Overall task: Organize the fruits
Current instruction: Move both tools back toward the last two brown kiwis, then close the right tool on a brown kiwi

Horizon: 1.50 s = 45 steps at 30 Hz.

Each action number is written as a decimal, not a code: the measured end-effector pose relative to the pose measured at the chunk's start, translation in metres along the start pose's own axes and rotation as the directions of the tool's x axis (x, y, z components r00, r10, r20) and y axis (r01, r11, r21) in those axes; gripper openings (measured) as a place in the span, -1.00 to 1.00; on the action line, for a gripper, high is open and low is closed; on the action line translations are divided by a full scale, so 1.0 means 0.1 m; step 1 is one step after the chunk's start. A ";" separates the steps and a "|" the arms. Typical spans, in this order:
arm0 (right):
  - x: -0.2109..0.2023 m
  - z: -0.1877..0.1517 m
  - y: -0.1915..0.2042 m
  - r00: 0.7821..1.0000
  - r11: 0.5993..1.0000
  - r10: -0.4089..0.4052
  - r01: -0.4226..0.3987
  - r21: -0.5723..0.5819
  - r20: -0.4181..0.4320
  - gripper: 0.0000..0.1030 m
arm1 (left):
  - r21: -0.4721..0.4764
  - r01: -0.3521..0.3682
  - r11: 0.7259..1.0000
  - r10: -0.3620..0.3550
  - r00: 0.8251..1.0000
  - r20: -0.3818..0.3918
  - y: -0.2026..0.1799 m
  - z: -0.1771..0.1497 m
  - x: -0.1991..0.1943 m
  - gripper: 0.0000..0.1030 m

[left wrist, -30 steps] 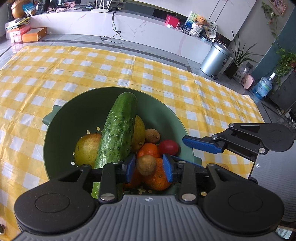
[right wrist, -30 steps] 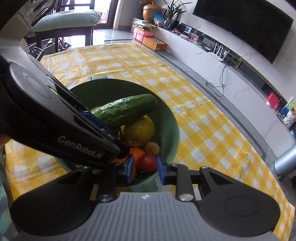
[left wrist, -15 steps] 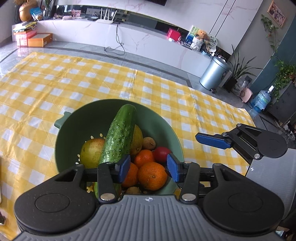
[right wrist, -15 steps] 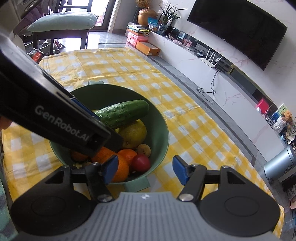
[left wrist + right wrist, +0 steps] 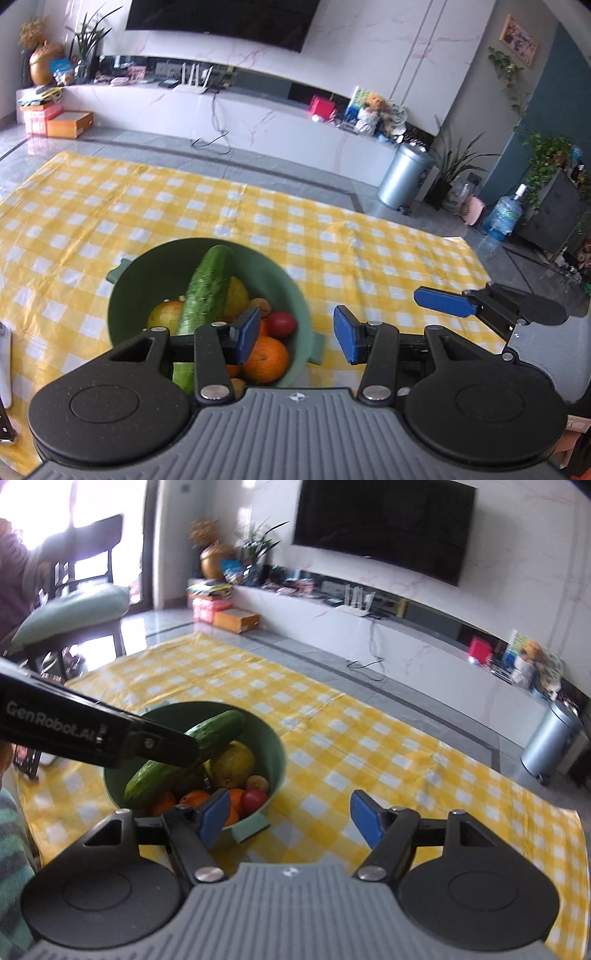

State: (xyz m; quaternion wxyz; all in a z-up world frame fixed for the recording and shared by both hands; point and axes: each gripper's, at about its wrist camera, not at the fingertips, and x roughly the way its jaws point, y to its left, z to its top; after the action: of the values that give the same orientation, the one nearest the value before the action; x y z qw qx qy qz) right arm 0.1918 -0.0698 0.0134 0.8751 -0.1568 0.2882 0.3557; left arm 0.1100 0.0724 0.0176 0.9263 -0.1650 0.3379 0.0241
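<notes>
Left gripper (image 5: 295, 334): matt black plastic arms, shiny metal screws, blue rubbery-looking pads; ribbed grey body behind fingers, matt. Right gripper (image 5: 288, 818) same build.

Bowl (image 5: 122, 295), beyond left finger: matt green, looks plastic, smooth wall. Inside: cucumber (image 5: 207, 291), bumpy, slightly glossy skin; orange (image 5: 266, 360), between the fingers, dimpled w/ sheen; tomato (image 5: 281, 324), smooth, glossy; lemon (image 5: 232, 762), dull, pitted.

Tablecloth (image 5: 332, 251), ahead of fingertips: yellow/white check, creased, faint sheen, cloth or vinyl, can't tell.

Bin (image 5: 402, 179), far beyond right finger: brushed metal.
</notes>
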 end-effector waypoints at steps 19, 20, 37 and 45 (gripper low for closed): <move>-0.56 -1.05 -0.60 0.984 0.886 -0.173 0.171 0.431 -0.036 0.50 | 0.217 0.107 0.970 -0.099 0.994 -0.050 -0.71 -0.50 0.08 0.05; -0.56 -1.10 -0.63 0.983 0.876 -0.178 0.179 0.448 -0.044 0.50 | 0.227 0.113 0.967 -0.102 0.993 -0.058 -0.73 -0.55 0.11 0.05; -0.38 -1.31 -0.74 0.978 0.835 -0.177 0.211 0.508 -0.114 0.48 | 0.281 0.130 0.951 -0.097 0.987 -0.126 -0.76 -0.96 0.57 0.03; -0.15 -1.28 -0.74 0.985 0.854 -0.107 0.161 0.495 -0.135 0.13 | 0.303 0.127 0.944 -0.093 0.988 -0.125 -0.75 -1.05 0.77 -0.03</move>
State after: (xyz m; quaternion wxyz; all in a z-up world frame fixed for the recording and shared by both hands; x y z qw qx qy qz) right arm 0.1858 -0.1902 -0.0727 0.8923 0.0394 0.4040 0.1978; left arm 0.1159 -0.0376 -0.0844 0.9208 -0.0373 0.3776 -0.0900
